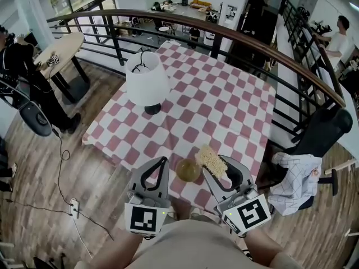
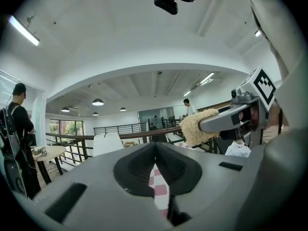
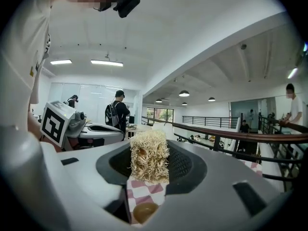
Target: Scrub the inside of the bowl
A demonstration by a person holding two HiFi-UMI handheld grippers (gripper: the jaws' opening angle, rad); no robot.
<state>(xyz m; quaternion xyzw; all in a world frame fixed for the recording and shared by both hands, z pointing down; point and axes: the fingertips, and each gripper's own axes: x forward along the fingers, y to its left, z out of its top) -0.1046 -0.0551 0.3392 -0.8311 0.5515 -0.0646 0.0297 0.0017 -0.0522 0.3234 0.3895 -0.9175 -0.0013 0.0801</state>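
Note:
A small amber glass bowl [image 1: 188,170] sits on the red-and-white checked tablecloth [image 1: 213,105] near the table's front edge, and it shows again low between the right jaws as the bowl [image 3: 144,211]. My right gripper [image 1: 217,167] is shut on a straw-coloured loofah scrubber [image 1: 211,159], held just right of the bowl and above it. In the right gripper view the scrubber [image 3: 149,155] fills the gap between the jaws of that gripper [image 3: 150,148]. My left gripper [image 1: 163,162] hangs left of the bowl, shut with nothing in it; its jaws meet in the left gripper view [image 2: 155,147], where the scrubber [image 2: 197,126] appears at right.
A white table lamp [image 1: 147,78] stands at the table's far left. A dark railing [image 1: 224,35] runs behind the table and down its right side. A black chair draped with a checked cloth [image 1: 297,179] is at right. A person [image 1: 22,66] stands at far left.

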